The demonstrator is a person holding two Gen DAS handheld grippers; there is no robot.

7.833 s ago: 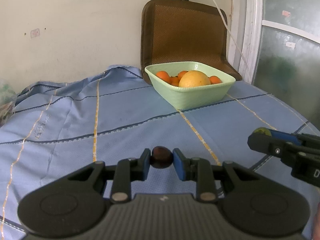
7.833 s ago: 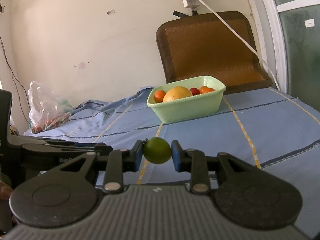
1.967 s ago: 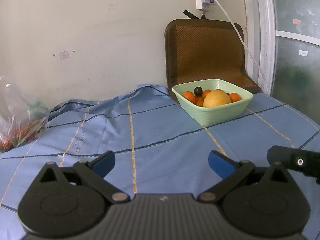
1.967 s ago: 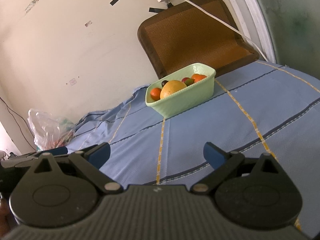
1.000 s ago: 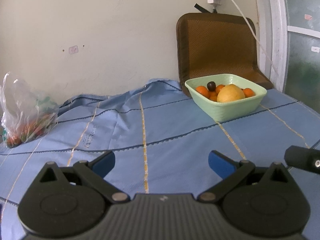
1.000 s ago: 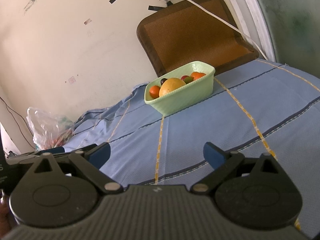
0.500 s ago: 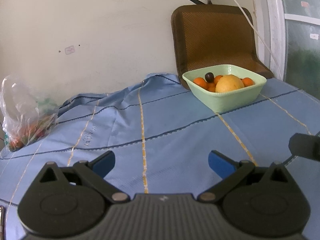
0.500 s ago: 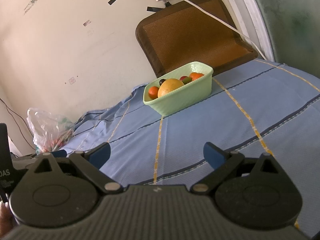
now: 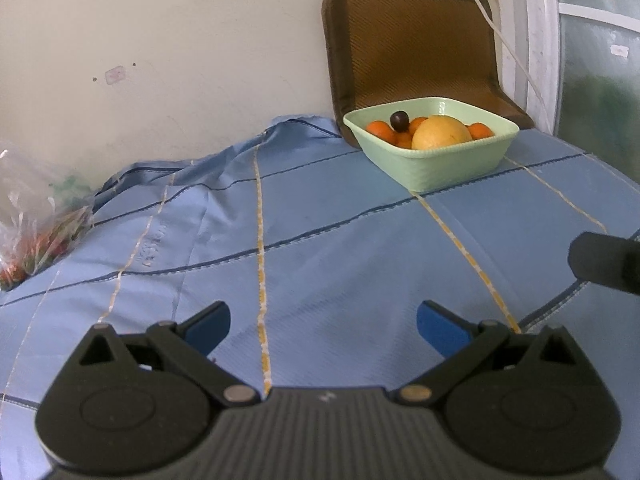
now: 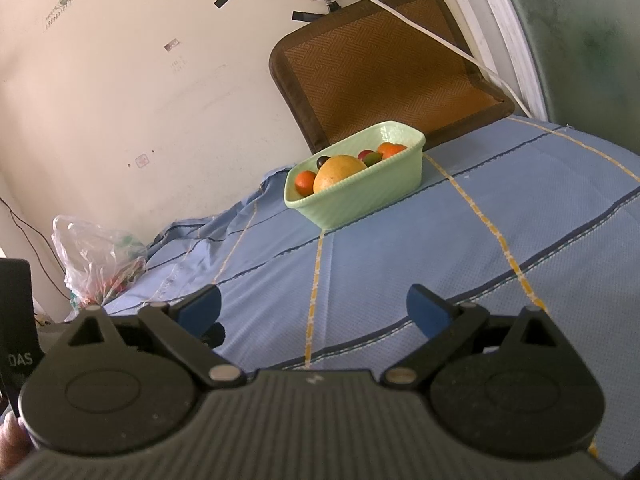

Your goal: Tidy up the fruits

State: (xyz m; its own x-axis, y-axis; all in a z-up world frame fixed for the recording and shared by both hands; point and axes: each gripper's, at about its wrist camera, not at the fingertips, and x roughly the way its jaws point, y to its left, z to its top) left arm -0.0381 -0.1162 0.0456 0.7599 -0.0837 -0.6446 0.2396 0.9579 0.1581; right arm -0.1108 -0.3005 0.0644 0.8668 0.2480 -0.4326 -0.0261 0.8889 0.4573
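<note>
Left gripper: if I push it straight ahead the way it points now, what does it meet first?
Probably the blue tablecloth; the left gripper, jaws open and empty, aims slightly downward. The green bowl sits off to the right, depth unclear.

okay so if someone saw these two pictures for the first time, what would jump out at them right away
Most likely the pale green bowl at the far side of the blue cloth, heaped with a big yellow-orange fruit, small oranges and one dark fruit on top. Next, the brown woven mat leaning on the wall behind it, and the left gripper and right gripper, both open and empty.

A pale green bowl [image 9: 440,166] holds oranges, one large yellow citrus [image 9: 441,133] and a dark plum [image 9: 399,120].
</note>
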